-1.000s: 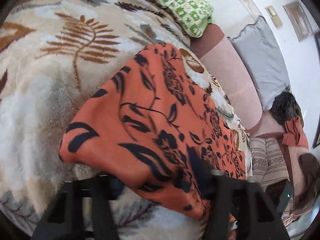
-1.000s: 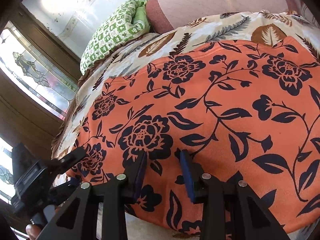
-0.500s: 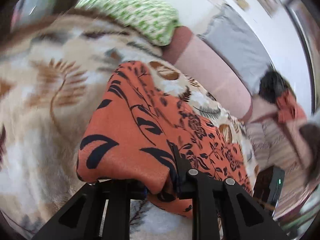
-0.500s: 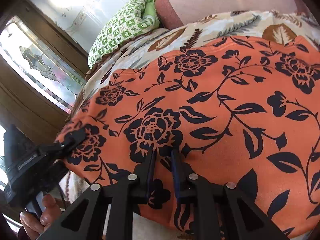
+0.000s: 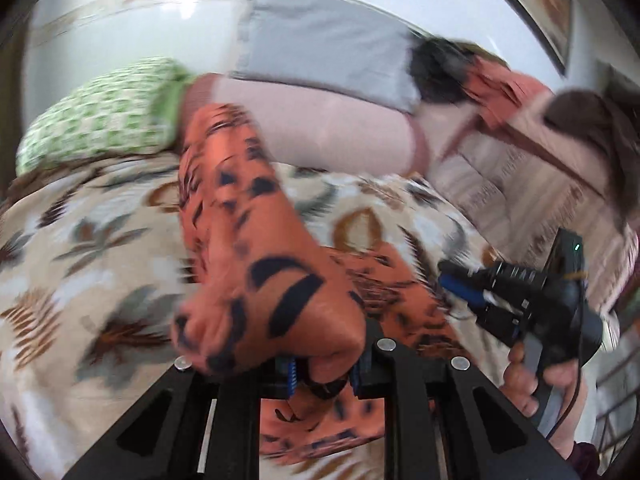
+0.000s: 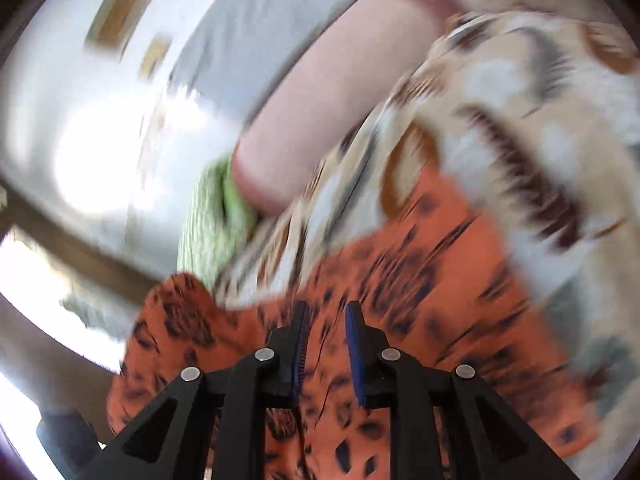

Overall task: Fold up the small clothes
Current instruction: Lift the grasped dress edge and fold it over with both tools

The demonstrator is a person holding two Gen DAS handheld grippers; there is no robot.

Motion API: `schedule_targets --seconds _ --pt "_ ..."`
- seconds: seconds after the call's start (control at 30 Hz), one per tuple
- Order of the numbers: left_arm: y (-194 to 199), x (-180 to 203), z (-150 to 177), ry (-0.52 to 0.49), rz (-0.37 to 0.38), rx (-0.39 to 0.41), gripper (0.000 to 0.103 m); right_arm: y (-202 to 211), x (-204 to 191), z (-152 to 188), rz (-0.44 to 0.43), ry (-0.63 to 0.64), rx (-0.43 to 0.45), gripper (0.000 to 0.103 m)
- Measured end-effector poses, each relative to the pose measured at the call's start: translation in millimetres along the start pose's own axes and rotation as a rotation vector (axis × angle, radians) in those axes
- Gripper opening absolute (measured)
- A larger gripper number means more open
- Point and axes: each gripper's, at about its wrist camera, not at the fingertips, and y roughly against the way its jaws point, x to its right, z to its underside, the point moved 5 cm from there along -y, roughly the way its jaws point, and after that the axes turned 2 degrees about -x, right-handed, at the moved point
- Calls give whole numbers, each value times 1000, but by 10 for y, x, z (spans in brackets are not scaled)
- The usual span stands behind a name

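The small garment is an orange cloth with a black flower print, lying on a leaf-patterned blanket. My left gripper is shut on a bunched corner of it, and the cloth rises from the bed in a ridge. In the right wrist view the same orange cloth fills the lower middle. My right gripper is shut on a fold that passes between its blue pads. The right gripper also shows at the right of the left wrist view, held by a hand. Both views are motion-blurred.
A green checked pillow, a pink bolster and a grey pillow line the far side of the bed. Clothes are piled at the back right. A bright window lies to the left.
Both grippers closed on the near edge of the orange cloth, then lifted and swung with it. The cloth, flat before, now stands up in a ridge, and both views have rolled.
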Motion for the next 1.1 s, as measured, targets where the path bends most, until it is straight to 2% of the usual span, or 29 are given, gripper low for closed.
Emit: schedule_targets --seconds 0.13,0.2,0.27,0.33,0.4,0.43,0.5,0.6,0.67,0.73,0.8,0.87,0.93,1.0,1.03,1.1 --pt "-583 617 132 -60 82 -88 20 517 393 -337 -1 -120 124 20" --pt "-938 858 325 -56 128 -170 20 731 631 -474 27 -184 180 20" --pt "-1200 1019 536 -107 105 -246 22 851 796 -536 31 -233 197 20" --pt "-1168 1059 594 -164 79 -224 25 877 909 -566 43 -272 197 23" --pt "-1002 1035 530 -164 133 -202 40 867 948 -571 37 -290 176 23" --pt "-891 990 471 -145 169 -203 44 848 936 -574 33 -286 164 23" --pt "-644 862 369 -118 190 -162 53 879 888 -541 20 -266 150 23" --pt "-232 641 194 -111 159 -44 71 892 717 -496 -3 -199 148 23" --pt "-128 460 159 -127 62 -18 71 898 520 -467 -18 -111 143 23" --pt "-197 296 182 -148 -43 -43 71 875 274 -376 -50 -7 113 23" --pt "-351 135 299 -153 -149 -124 71 762 75 -226 -96 67 34 23" --pt "-532 38 488 -160 -200 -218 71 613 8 -63 -99 91 -63 23" --pt "-666 -27 653 -156 -215 -288 71 392 83 127 11 114 -187 22" --pt "-724 -41 752 -132 -168 -301 72 179 418 338 279 132 -309 16" --pt "-736 -56 775 -124 -161 -308 72 158 510 377 298 113 -326 8" --pt "-736 -89 754 -110 -148 -319 73 229 577 345 249 54 -321 7"
